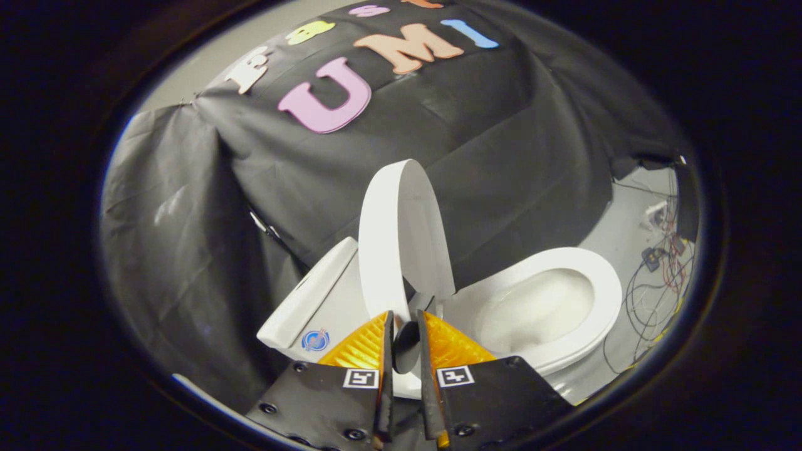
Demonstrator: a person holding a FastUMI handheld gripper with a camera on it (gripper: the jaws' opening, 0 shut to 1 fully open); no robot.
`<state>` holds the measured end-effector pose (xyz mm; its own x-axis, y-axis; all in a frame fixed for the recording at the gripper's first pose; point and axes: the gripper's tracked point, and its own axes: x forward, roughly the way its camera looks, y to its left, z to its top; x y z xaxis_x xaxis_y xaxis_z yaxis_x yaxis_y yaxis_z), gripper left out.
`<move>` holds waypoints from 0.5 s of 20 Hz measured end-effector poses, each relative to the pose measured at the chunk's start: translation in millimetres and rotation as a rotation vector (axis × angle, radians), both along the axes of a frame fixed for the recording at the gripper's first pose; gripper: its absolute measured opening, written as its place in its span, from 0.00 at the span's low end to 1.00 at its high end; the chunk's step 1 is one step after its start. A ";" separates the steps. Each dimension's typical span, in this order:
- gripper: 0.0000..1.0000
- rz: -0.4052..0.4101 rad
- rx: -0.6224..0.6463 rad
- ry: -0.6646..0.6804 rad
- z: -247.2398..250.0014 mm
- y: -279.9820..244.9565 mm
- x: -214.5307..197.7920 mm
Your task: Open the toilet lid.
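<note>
The white toilet lid (pixel 401 238) stands raised and close to upright, just ahead of my fingertips and above the hinge end. To its right lies the white seat (pixel 604 294) around the open bowl (pixel 539 310). The cistern (pixel 310 300) sits behind the lid to the left. My gripper (pixel 407 316) is low by the hinge end of the lid, its fingers drawn close with only a narrow slit between them. A small dark rounded part (pixel 407 344) shows in that slit. I see nothing pressed between the pads.
Black cloth hangs as the booth wall behind and left of the toilet. Loose cables and small electronics (pixel 658 269) lie on the pale floor beyond the bowl to the right.
</note>
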<state>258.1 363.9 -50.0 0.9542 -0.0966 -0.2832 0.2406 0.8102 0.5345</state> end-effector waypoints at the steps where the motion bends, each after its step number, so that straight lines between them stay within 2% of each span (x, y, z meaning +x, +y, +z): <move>1: 0.22 0.018 -0.021 0.001 3.8 9.8 5.4; 3: 0.25 0.052 -0.058 0.001 10.2 30.2 13.6; 10: 0.26 0.146 -0.135 -0.008 12.4 81.3 41.8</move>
<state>299.9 445.2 -37.6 0.9631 0.0068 -0.2692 0.1110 0.9008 0.4199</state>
